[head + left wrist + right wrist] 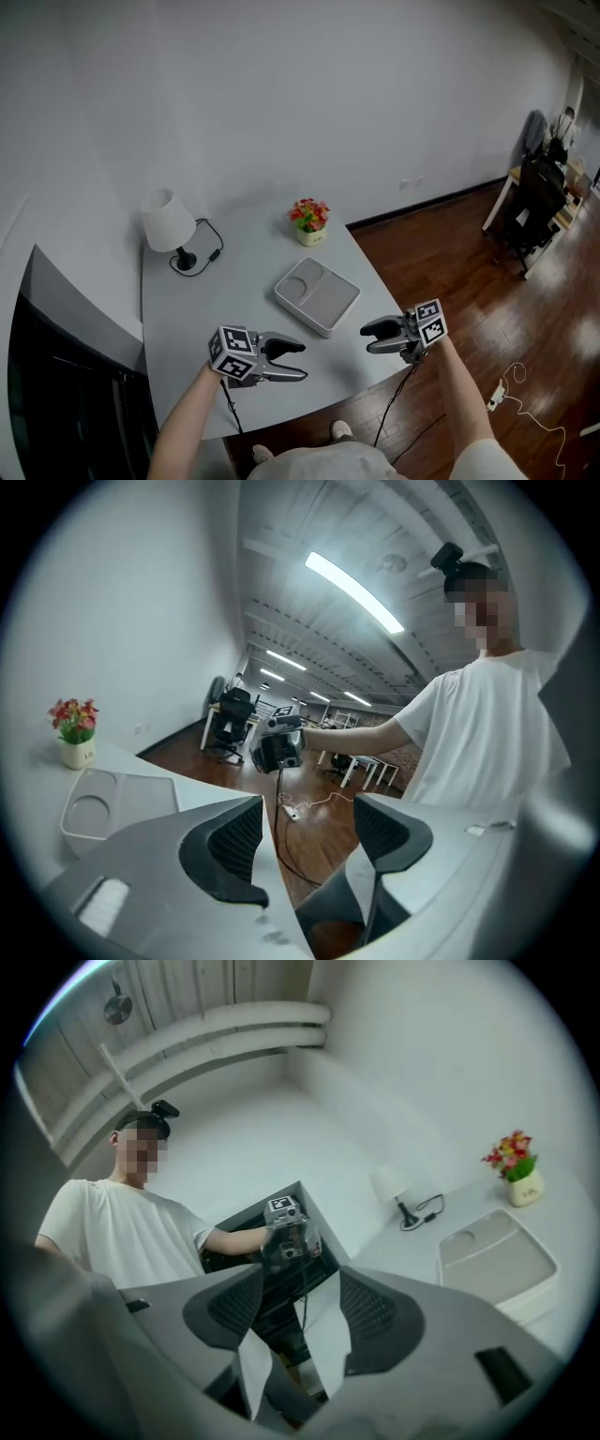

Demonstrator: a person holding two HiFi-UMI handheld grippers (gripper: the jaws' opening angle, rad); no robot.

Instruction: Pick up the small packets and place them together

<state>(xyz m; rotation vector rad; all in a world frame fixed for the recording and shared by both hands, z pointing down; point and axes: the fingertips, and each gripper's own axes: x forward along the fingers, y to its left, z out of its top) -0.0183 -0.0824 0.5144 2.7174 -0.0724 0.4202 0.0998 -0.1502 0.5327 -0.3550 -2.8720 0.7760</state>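
Packets show in no view, neither on the pale grey counter nor in the white plastic compartment tray. Left tool and right tool hover with jaws apart, empty. Probably light, flimsy and slippery: pinch an edge.

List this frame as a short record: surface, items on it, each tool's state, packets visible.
surface: grey table
items: white lamp, flower pot, empty white tray
left tool: open, empty, over the table's near part
right tool: open, empty, facing the left one
packets: none visible
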